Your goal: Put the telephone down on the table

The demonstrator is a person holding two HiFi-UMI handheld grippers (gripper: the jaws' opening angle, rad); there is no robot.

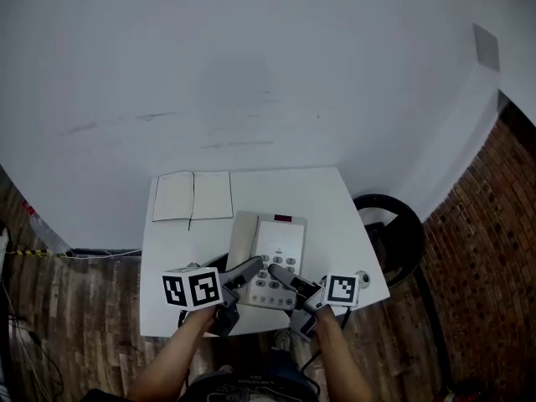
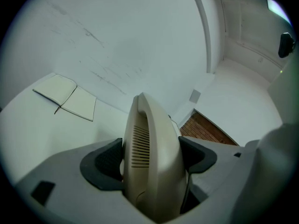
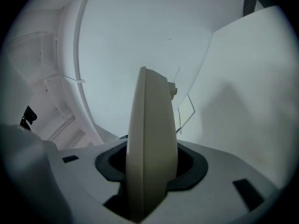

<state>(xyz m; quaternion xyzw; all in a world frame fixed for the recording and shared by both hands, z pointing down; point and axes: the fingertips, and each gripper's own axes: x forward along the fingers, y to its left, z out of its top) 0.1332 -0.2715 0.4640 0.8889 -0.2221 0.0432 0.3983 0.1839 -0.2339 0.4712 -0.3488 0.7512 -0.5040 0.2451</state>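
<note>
A beige telephone [image 1: 275, 245] with its handset along the left side and a grey keypad is over the near middle of the white table [image 1: 335, 203]. My left gripper [image 1: 249, 269] is shut on the handset side [image 2: 149, 125], dark pads pressing on both faces. My right gripper [image 1: 285, 279] is shut on the telephone's near right edge [image 3: 152, 125], which stands upright between its pads. Whether the telephone's underside touches the table I cannot tell.
An open notebook [image 1: 193, 196] lies at the table's far left corner. A small round object [image 1: 363, 276] sits near the right edge. A black ring-shaped object [image 1: 392, 229] stands on the floor right of the table. White wall lies beyond.
</note>
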